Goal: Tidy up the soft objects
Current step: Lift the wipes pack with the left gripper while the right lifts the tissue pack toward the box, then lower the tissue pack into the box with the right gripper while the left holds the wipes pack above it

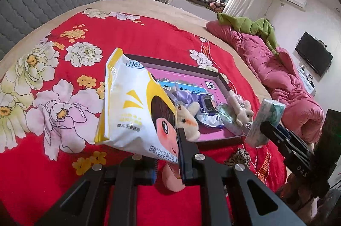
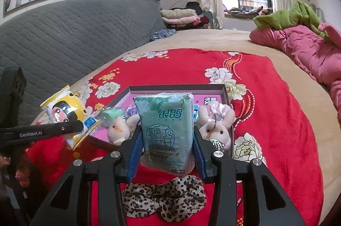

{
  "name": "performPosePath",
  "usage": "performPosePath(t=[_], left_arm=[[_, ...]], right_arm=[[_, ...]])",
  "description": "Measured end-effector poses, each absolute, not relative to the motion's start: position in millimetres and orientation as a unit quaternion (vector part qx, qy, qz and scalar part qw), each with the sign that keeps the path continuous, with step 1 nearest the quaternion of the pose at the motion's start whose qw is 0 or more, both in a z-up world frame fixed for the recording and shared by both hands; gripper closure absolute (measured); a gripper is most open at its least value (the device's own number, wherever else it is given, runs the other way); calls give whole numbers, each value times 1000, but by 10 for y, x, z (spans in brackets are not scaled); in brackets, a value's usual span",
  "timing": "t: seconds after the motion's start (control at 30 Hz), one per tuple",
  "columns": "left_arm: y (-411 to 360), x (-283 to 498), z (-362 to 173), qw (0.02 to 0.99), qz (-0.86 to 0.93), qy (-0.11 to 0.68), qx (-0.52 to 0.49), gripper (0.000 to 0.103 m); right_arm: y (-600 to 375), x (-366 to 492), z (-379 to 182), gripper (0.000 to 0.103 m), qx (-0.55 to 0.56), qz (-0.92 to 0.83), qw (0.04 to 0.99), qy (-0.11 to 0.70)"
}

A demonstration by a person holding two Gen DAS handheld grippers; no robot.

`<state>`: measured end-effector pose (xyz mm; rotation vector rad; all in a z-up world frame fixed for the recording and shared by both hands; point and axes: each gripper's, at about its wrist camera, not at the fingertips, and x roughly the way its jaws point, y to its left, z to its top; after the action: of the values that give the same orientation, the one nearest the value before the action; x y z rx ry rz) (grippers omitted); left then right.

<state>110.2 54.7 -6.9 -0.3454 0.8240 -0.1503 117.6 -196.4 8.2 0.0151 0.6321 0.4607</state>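
Observation:
My left gripper is shut on the lower edge of a white and yellow wet-wipes pack, held tilted over the left side of a shallow box with a pink floor. Inside the box lie a white plush toy, a pale pink plush bunny and a few small packets. My right gripper is shut on a green tissue pack, upright above the box's near rim. The wipes pack and left gripper show at the left. A leopard-print scrunchie lies on the red blanket below.
The box sits on a red floral blanket over the bed. A pink quilt with a green garment lies along the right side. The grey quilted headboard rises on the left, with folded clothes by the window.

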Motion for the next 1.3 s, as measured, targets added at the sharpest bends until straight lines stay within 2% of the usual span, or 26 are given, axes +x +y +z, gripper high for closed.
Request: performPosePath(t=[1.3], left_arm=[[465, 1559, -343, 895, -81, 419, -129, 87]], right_arm=[[-1824, 1721, -134, 58, 20, 224, 918, 327]])
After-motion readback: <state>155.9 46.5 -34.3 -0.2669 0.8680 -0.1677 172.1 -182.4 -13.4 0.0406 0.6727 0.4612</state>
